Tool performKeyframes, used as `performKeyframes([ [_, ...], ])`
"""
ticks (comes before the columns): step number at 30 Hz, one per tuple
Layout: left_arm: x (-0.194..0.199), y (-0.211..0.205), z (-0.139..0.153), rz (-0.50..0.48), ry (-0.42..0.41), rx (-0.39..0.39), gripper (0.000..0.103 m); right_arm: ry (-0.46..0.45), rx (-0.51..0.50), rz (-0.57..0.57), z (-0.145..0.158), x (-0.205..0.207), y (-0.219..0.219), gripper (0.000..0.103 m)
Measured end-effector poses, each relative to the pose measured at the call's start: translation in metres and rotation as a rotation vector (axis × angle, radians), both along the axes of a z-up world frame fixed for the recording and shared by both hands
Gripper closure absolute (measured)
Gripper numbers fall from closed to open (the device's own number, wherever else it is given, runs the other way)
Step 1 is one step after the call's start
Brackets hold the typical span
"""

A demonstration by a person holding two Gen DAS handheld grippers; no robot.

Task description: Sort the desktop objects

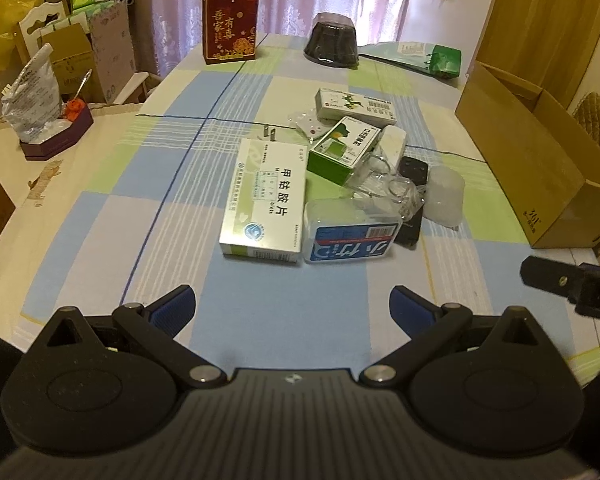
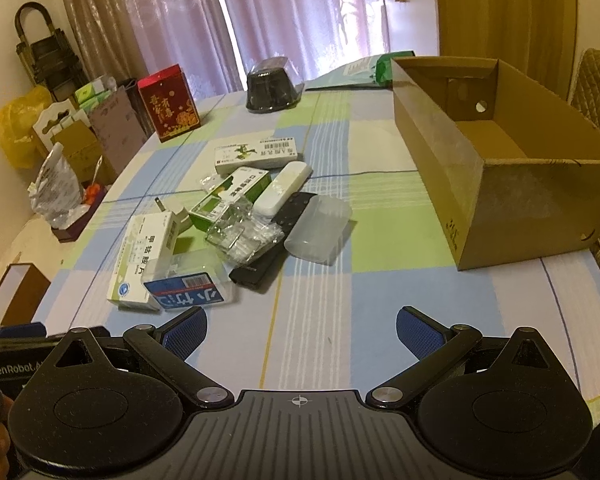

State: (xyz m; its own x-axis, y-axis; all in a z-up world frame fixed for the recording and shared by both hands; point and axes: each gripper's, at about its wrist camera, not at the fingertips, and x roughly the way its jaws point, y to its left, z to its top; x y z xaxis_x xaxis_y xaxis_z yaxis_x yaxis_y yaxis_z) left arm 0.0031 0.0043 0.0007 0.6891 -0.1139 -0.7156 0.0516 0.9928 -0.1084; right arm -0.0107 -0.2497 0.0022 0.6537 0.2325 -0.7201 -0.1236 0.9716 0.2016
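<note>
Sorting has not begun, by the look of it: every item lies in one heap on the checked tablecloth [image 1: 100, 216], and the cardboard box [image 2: 500, 200] ahead and to the right of the right gripper [image 2: 302, 330] looks empty. The next move probably calls for picking one item off the near edge of the heap and carrying it to the box.

Directly ahead of the left gripper [image 1: 292, 306] lies a white medicine box [image 1: 264, 204], flat, touching a clear plastic box with a blue label [image 1: 350, 236] on its right. Beyond them are a green carton [image 1: 342, 148], a white remote [image 1: 392, 142], a black remote [image 1: 410, 196] partly buried, crumpled clear packaging [image 1: 384, 182] and a frosted plastic case [image 1: 444, 196].

Both grippers hover above the cloth, short of the heap. Each has its blue-padded fingers spread wide apart, holding and touching nothing.
</note>
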Motion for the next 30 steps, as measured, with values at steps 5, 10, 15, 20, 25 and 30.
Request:
performKeyframes([
  [5, 0.009, -0.005, 0.000, -0.030, -0.010, 0.024, 0.002, 0.006, -0.002, 0.020, -0.004, 0.005, -0.001, 0.000],
  [10, 0.026, -0.016, -0.005, -0.134, -0.028, 0.100, 0.002, 0.021, -0.003, 0.023, -0.010, 0.012, -0.004, 0.000],
  [15, 0.043, -0.035, -0.010, -0.320, -0.059, 0.194, 0.007, 0.031, -0.021, 0.038, -0.019, 0.023, -0.005, 0.000],
  [20, 0.059, -0.058, -0.020, -0.518, -0.079, 0.318, 0.013, 0.053, -0.017, 0.059, -0.031, 0.040, -0.006, 0.000],
  [25, 0.079, -0.066, -0.037, -0.663, -0.032, 0.371, 0.024, 0.060, -0.016, 0.065, -0.038, 0.058, -0.007, 0.000],
  [30, 0.091, -0.072, -0.049, -0.720, 0.022, 0.391, 0.048, 0.068, -0.026, 0.079, -0.044, 0.077, -0.009, 0.000],
])
